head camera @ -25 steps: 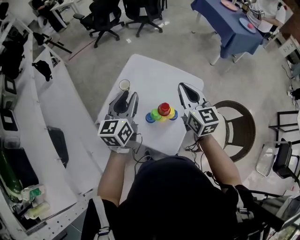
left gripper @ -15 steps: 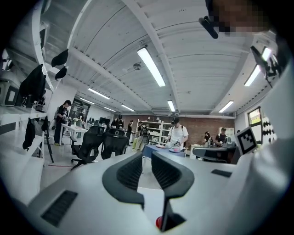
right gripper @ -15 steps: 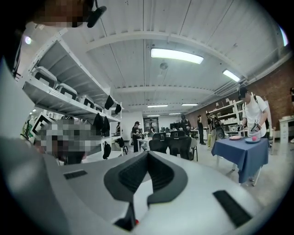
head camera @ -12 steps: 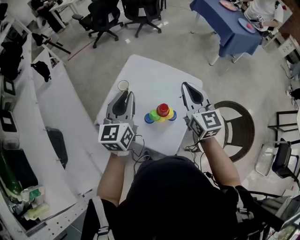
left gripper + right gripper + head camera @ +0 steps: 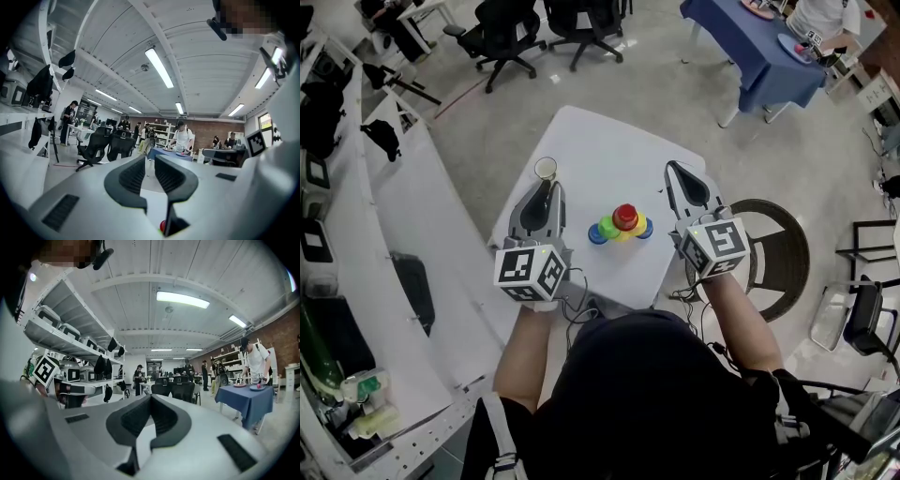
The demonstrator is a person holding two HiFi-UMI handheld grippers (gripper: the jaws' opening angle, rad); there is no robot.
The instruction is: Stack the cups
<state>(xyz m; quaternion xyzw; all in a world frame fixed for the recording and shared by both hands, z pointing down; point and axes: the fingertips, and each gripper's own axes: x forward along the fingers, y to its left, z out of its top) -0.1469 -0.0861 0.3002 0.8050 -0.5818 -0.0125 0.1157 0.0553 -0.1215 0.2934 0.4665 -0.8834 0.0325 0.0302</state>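
A pile of small coloured cups point(image 5: 622, 226) stands mid-table on the white table point(image 5: 591, 150), with a red cup point(image 5: 625, 217) on top of yellow, green and blue ones. My left gripper point(image 5: 551, 185) hovers left of the pile and points away from me. Its jaws have just been closing, and a narrow gap point(image 5: 150, 158) remains with nothing in it. A bit of the red cup point(image 5: 162, 227) shows below the jaws. My right gripper point(image 5: 672, 167) is right of the pile, shut and empty, its pads meeting point(image 5: 151, 397).
A paper cup point(image 5: 546, 169) stands at the table's left edge, just beyond the left gripper's tips. A round dark stool point(image 5: 783, 253) is at the right, a white counter point(image 5: 422, 234) at the left. Office chairs point(image 5: 511, 37) and a blue-clothed table point(image 5: 764, 56) stand farther off.
The left gripper's jaws went from wide apart to nearly together, holding nothing. Both grippers stayed about where they were, and the right stayed shut.
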